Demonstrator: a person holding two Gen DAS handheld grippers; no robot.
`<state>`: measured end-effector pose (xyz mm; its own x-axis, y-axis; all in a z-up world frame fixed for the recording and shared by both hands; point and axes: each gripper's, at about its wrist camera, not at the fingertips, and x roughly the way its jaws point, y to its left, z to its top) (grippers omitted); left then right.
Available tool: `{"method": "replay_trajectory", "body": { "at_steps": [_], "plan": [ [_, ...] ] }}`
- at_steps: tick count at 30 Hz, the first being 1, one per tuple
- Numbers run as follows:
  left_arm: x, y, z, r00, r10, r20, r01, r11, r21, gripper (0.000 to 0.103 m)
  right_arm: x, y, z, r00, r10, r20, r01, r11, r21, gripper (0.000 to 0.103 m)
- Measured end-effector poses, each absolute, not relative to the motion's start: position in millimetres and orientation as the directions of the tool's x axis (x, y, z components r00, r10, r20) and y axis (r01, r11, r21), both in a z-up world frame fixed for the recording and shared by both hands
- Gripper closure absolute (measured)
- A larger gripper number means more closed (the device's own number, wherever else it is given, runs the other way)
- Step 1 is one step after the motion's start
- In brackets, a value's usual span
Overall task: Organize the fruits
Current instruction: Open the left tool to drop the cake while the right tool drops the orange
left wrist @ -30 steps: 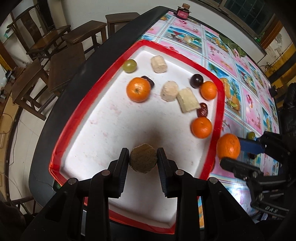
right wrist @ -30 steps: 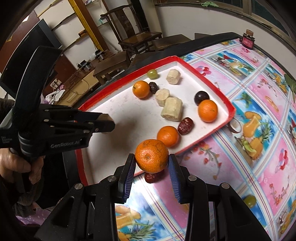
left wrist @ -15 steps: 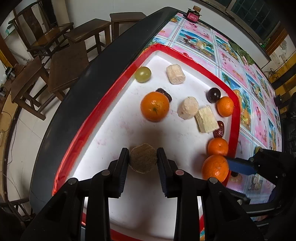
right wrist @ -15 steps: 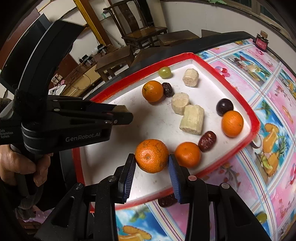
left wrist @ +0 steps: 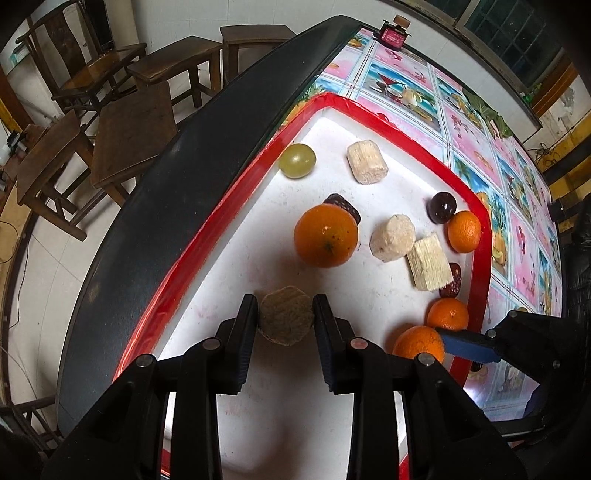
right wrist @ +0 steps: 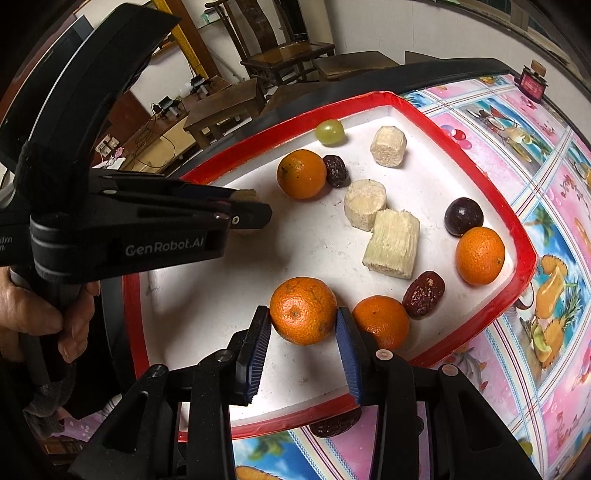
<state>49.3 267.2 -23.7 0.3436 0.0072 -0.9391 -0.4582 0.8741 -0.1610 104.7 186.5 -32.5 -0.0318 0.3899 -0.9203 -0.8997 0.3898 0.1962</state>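
Note:
A white tray with a red rim [left wrist: 207, 236] [right wrist: 517, 236] holds oranges, sugarcane pieces, dates, a green grape [left wrist: 296, 160] [right wrist: 330, 131] and a dark round fruit [left wrist: 441, 207] [right wrist: 463, 216]. My left gripper [left wrist: 285, 317] is shut on a brownish sugarcane piece [left wrist: 286, 320] above the tray's near left part; it also shows in the right wrist view [right wrist: 243, 210]. My right gripper [right wrist: 303, 325] is shut on an orange [right wrist: 303, 310] over the tray's near side, beside another orange [right wrist: 381, 322]. That held orange also shows in the left wrist view [left wrist: 417, 341].
The tray lies on a table with a pink fruit-print cloth [right wrist: 554, 369] and a black edge [left wrist: 159, 192]. A loose date [right wrist: 334, 422] lies on the cloth below the tray's near rim. Wooden stools and chairs [left wrist: 129, 122] stand beyond the table. A small red jar [left wrist: 395, 35] stands far off.
My right gripper has carried the orange from over the cloth across the rim to above the tray. My left gripper has moved further over the tray with the sugarcane piece.

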Motion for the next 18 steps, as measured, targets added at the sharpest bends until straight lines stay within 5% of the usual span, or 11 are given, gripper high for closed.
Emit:
{"method": "replay_trajectory", "body": {
  "at_steps": [7, 11, 18],
  "plan": [
    [48.3, 266.4, -22.1, 0.343, 0.017, -0.939, -0.46, 0.875, -0.152, 0.074, 102.3, 189.7, -33.5, -0.047, 0.394, -0.918, -0.9, 0.382, 0.21, 0.065],
    [46.3, 263.4, -18.0, 0.349, 0.03, -0.937, -0.459, 0.877, -0.143, 0.045, 104.1, 186.7, -33.7, -0.056, 0.397, -0.916, -0.895, 0.387, 0.222, 0.065],
    [42.6, 258.0, -12.5, 0.351, 0.044, -0.935, -0.468, 0.874, -0.134, 0.043, 103.9, 174.3, -24.9, -0.062, 0.413, -0.909, -0.894, 0.381, 0.234, 0.064]
  ]
}}
